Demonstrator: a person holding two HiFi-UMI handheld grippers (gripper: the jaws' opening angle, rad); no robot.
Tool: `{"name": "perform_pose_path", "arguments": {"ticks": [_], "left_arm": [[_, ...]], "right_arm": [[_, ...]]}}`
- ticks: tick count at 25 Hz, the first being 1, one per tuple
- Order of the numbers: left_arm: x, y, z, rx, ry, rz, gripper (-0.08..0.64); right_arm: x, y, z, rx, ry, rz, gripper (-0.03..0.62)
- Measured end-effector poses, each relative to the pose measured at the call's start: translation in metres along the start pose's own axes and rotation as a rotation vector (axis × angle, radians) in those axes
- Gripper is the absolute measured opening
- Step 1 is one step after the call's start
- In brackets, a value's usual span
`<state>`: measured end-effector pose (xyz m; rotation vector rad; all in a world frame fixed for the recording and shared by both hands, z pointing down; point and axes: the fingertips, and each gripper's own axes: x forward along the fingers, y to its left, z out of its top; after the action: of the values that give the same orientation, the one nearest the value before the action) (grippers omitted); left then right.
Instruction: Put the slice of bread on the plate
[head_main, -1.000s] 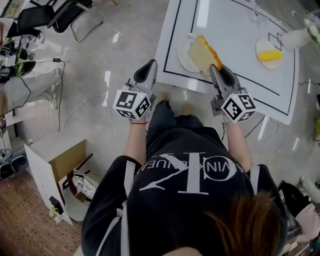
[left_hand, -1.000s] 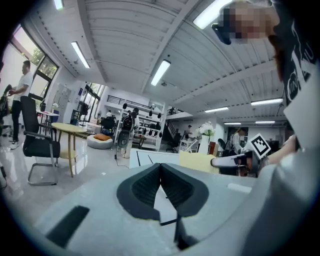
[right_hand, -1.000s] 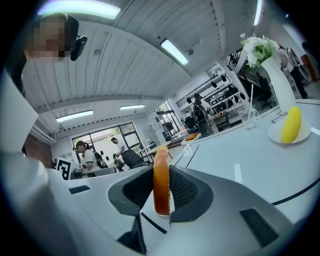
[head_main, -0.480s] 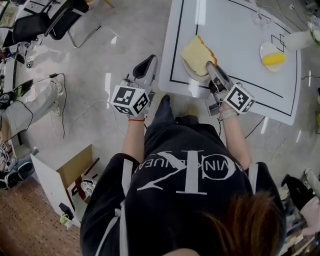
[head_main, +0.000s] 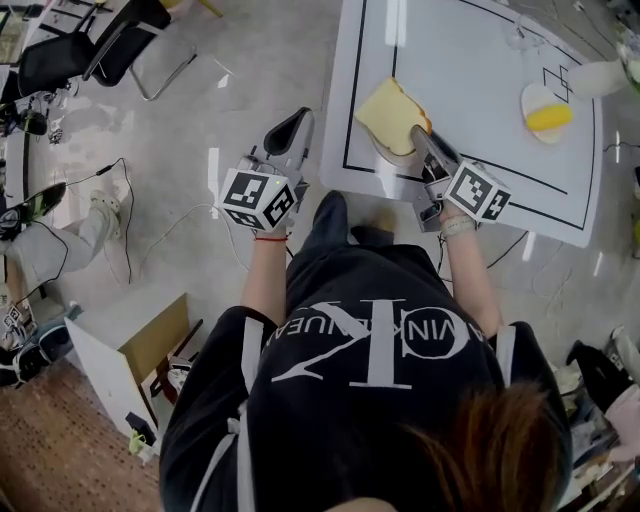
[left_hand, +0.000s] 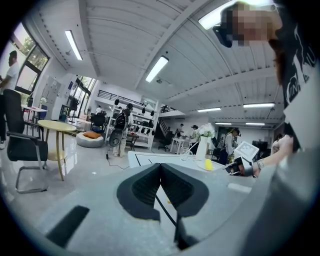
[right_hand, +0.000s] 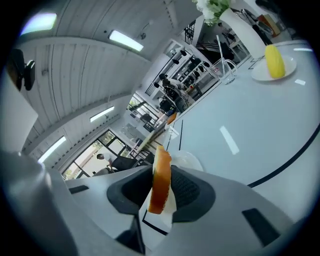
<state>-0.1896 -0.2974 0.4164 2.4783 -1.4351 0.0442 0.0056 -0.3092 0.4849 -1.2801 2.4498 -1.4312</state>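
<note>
The slice of bread (head_main: 392, 112), pale with an orange crust, hangs tilted just over a white plate (head_main: 384, 154) at the near left corner of the white table (head_main: 470, 60). My right gripper (head_main: 424, 138) has its jaws on the slice's near edge, and they are opening. In the right gripper view the bread (right_hand: 161, 179) stands on edge between the pads, with the plate (right_hand: 189, 161) beyond it. My left gripper (head_main: 291, 128) is shut and empty over the floor left of the table, and in its own view the jaws (left_hand: 160, 169) meet.
A small plate with a yellow thing (head_main: 545, 108) sits at the table's right, beside a white vase (head_main: 598, 76) and a glass (head_main: 515, 36). An office chair (head_main: 110, 45) and an open cardboard box (head_main: 130, 345) stand on the floor to the left.
My right gripper has rolled and sunk, laying the bread flatter over the plate. My left gripper drifted a little to the left, away from the table edge.
</note>
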Motion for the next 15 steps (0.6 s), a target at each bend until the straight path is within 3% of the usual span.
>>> {"name": "perform_pose_path", "arguments": {"ticks": [15], "left_arm": [[0.005, -0.001, 0.003, 0.003, 0.005, -0.03, 0.009]], "right_arm": [[-0.002, -0.031, -0.005, -0.287, 0.129, -0.243, 0.156]]}}
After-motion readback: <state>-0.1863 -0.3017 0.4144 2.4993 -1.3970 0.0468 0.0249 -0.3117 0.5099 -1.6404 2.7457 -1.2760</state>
